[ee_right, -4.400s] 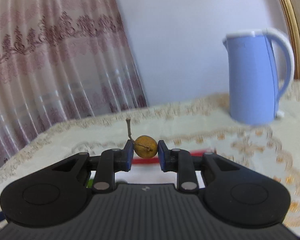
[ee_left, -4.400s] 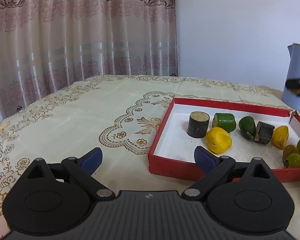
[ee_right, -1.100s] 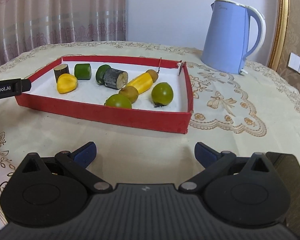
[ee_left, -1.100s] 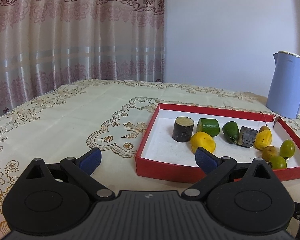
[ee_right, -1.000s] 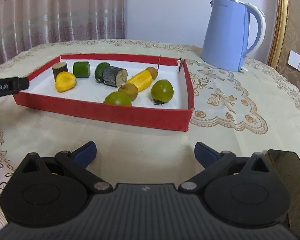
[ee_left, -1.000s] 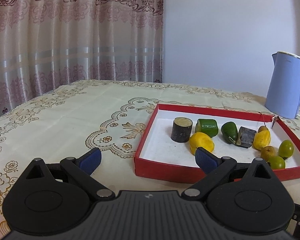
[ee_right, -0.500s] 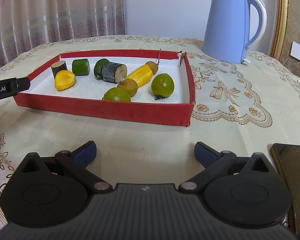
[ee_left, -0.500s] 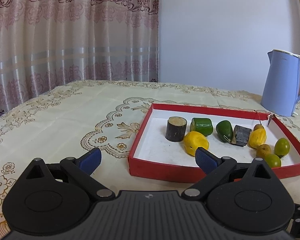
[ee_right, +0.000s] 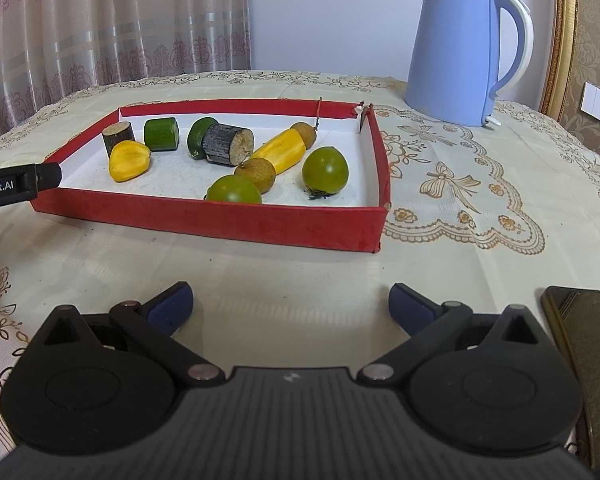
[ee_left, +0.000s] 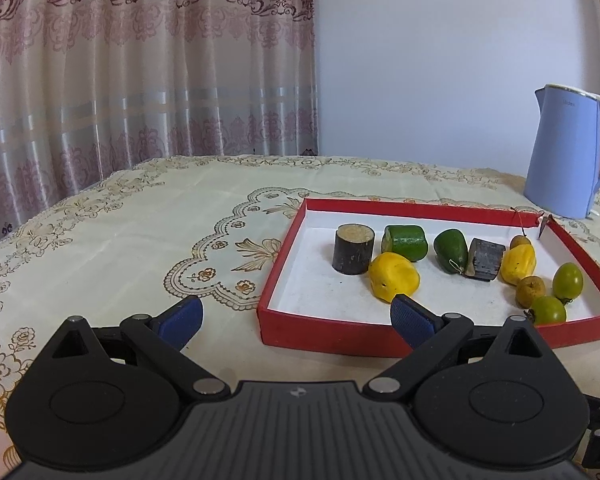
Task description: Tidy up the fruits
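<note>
A shallow red tray with a white floor holds several fruits: a dark stub, green pieces, a yellow piece, two green round fruits, a brown longan and a stemmed longan. My left gripper hovers open just in front of the tray's near left corner, with nothing between its blue pads. My right gripper is open and holds nothing, low over the cloth in front of the tray's long side. The left gripper's body shows at the tray's left end.
A blue electric kettle stands behind the tray's far right corner. A dark phone lies on the cloth by my right gripper. An embroidered cream tablecloth covers the table. Curtains hang behind it.
Both grippers have drawn back a little from the tray over the last second. About four seconds ago the right gripper held a stemmed longan, which now lies in the tray.
</note>
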{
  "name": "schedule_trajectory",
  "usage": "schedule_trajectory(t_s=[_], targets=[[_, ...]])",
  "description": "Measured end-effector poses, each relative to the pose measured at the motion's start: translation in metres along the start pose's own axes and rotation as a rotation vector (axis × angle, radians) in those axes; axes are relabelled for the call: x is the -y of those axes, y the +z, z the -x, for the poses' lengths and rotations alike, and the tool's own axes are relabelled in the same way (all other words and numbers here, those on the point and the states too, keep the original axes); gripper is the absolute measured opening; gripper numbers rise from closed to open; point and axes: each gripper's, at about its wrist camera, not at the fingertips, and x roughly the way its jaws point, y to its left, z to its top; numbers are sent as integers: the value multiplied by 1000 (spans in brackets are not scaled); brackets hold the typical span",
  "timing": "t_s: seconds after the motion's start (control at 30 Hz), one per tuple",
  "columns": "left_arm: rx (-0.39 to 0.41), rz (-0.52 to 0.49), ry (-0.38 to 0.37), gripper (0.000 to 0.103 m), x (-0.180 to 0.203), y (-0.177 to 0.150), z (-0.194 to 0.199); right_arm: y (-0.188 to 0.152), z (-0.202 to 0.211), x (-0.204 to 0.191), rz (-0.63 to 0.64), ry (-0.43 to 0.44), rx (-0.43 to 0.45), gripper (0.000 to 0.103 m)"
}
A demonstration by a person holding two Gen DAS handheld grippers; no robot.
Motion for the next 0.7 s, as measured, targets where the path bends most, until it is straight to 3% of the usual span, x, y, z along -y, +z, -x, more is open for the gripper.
schedule_trajectory(t_s=[0.7], targets=[[17,-57,-15,101,11,5,12,0,0,0,0,0,0,103]])
